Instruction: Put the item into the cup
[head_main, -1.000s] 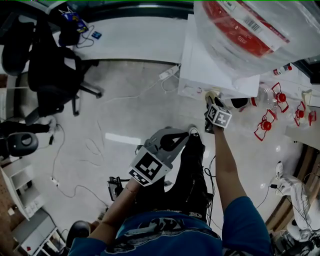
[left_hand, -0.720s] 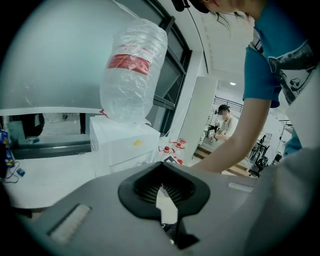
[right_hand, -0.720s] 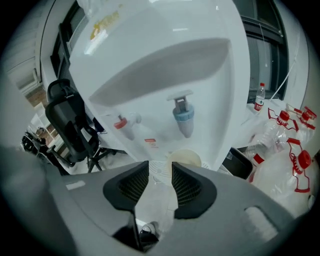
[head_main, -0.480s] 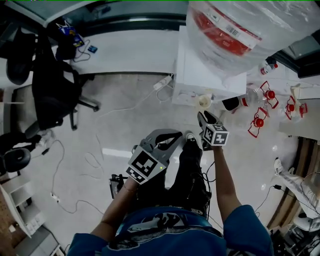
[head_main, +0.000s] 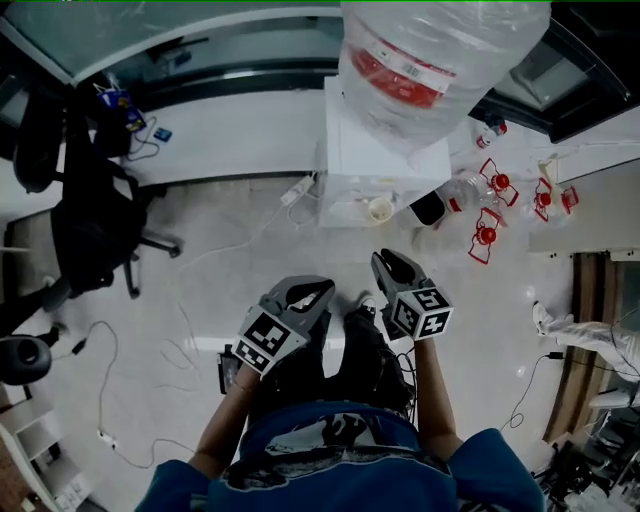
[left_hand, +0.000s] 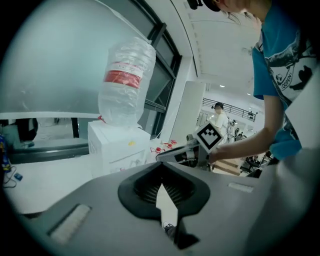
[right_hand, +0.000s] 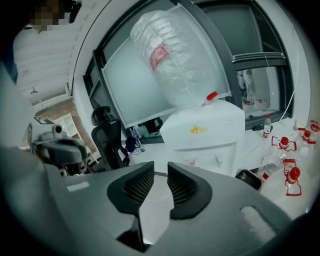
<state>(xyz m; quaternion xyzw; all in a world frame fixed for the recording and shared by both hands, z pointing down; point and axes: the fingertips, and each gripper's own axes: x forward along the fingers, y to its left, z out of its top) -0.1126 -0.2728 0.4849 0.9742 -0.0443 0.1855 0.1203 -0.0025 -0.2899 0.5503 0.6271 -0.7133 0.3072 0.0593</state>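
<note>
The cup sits on the water dispenser ledge, its contents too small to make out. The right gripper hangs close to the person's body, well apart from the cup, its jaws closing on nothing. Just beside it the left gripper has its jaws pressed together and empty, with open floor ahead.

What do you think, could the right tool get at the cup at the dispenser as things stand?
Probably yes: the right tool points toward the cup, apart from it, with only open floor between. Its jaws are closing with nothing between them.
</note>
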